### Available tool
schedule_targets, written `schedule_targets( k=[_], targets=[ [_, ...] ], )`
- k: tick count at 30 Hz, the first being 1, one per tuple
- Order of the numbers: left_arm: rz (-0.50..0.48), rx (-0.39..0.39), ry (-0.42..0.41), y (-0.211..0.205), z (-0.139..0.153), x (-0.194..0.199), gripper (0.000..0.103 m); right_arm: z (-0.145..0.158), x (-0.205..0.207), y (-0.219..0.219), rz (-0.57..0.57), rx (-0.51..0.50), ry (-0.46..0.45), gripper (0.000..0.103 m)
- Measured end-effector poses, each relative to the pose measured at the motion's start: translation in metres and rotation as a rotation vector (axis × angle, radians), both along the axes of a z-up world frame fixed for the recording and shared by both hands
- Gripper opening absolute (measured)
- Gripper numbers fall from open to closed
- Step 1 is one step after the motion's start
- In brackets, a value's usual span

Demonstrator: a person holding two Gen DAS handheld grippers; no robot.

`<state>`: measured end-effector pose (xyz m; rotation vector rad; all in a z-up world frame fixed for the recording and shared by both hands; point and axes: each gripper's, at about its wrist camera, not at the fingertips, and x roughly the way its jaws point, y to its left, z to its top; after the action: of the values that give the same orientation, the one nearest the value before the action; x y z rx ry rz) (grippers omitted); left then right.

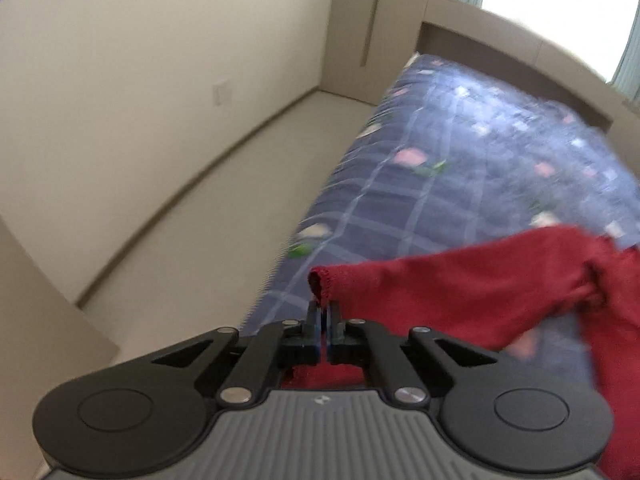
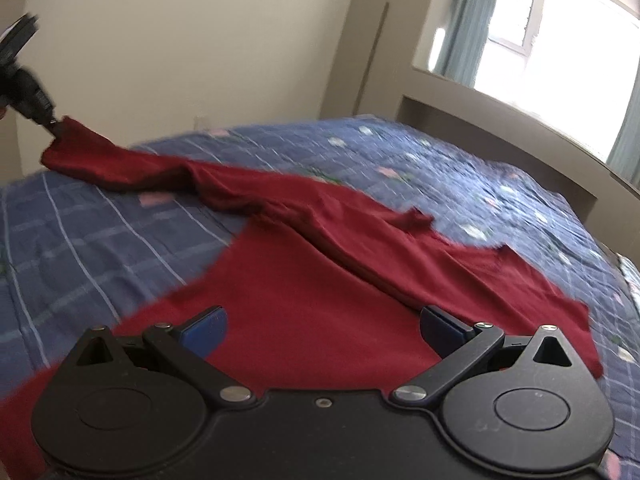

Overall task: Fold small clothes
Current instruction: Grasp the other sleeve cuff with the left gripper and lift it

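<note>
At the bottom centre of the frame the left claw (image 1: 324,316) was closed on the hem of a red garment (image 1: 472,292). The cloth stretched to the right edge, lifted above the bed (image 1: 440,168) with its blue checked cover. At the left were a pale floor (image 1: 224,216) and wall (image 1: 140,60).

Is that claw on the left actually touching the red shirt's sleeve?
Touching. In the right wrist view the left gripper pinches the sleeve end of the red shirt and lifts it off the bed. The left wrist view shows cloth between its closed fingers.
</note>
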<state>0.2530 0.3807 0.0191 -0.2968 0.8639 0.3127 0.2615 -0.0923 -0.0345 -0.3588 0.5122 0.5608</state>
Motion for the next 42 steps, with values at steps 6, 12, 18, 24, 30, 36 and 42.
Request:
schedule_targets(
  k=[6, 12, 18, 24, 30, 36, 42],
  targets=[
    [-0.108, -0.106, -0.049, -0.033, 0.054, 0.014, 0.0, 0.02, -0.005, 0.034, 0.101, 0.105, -0.055, 0.102],
    [-0.171, -0.3, -0.09, -0.079, 0.085, 0.034, 0.0, 0.035, -0.02, 0.083, 0.202, 0.248, -0.085, 0.093],
    [-0.239, -0.324, -0.091, -0.131, 0.09, 0.05, 0.0, 0.041, -0.039, 0.144, 0.243, 0.333, -0.134, 0.081],
    [-0.299, -0.325, -0.099, -0.154, 0.092, 0.057, 0.0, 0.049, -0.028, 0.172, 0.135, 0.308, -0.2, 0.064],
    [-0.373, -0.319, -0.127, -0.159, 0.09, 0.058, 0.001, 0.052, 0.003, 0.153, 0.107, 0.361, -0.12, 0.014],
    [-0.328, -0.336, -0.265, -0.134, 0.095, 0.043, 0.069, 0.057, 0.03, 0.14, 0.163, 0.372, -0.049, 0.005],
    [-0.14, -0.246, -0.37, -0.087, 0.079, 0.004, 0.082, 0.1, 0.077, 0.146, 0.243, 0.336, 0.027, 0.005]
  ],
)
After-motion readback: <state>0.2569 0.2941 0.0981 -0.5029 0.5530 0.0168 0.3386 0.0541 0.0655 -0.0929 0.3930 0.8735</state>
